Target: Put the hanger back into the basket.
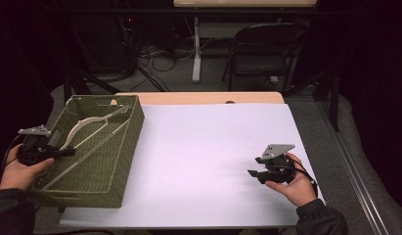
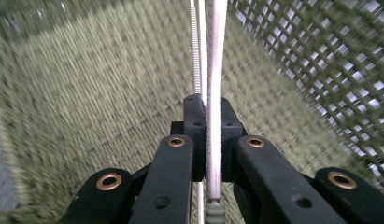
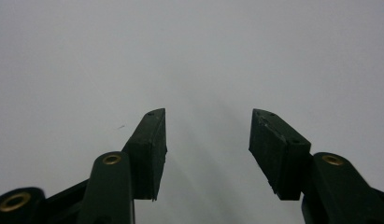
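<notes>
A white clothes hanger (image 1: pixel 93 128) lies slanted inside the green woven basket (image 1: pixel 121 161) at the table's left. My left gripper (image 1: pixel 66 152) reaches over the basket's left wall and is shut on the hanger's lower arm. In the left gripper view the white hanger bar (image 2: pixel 215 93) runs straight up between the closed black jaws, with the basket's woven floor (image 2: pixel 96 93) behind. My right gripper (image 1: pixel 254 173) rests low over the white table at the right, held in a hand, its jaws open with nothing between them. The right gripper (image 3: pixel 207 140) faces bare white tabletop.
The white sheet (image 1: pixel 208 156) covers most of the table, with a wooden edge (image 1: pixel 198 98) at the back. Beyond the table stand a dark folding chair (image 1: pixel 264 49), a white table leg (image 1: pixel 196 49) and cables on the floor.
</notes>
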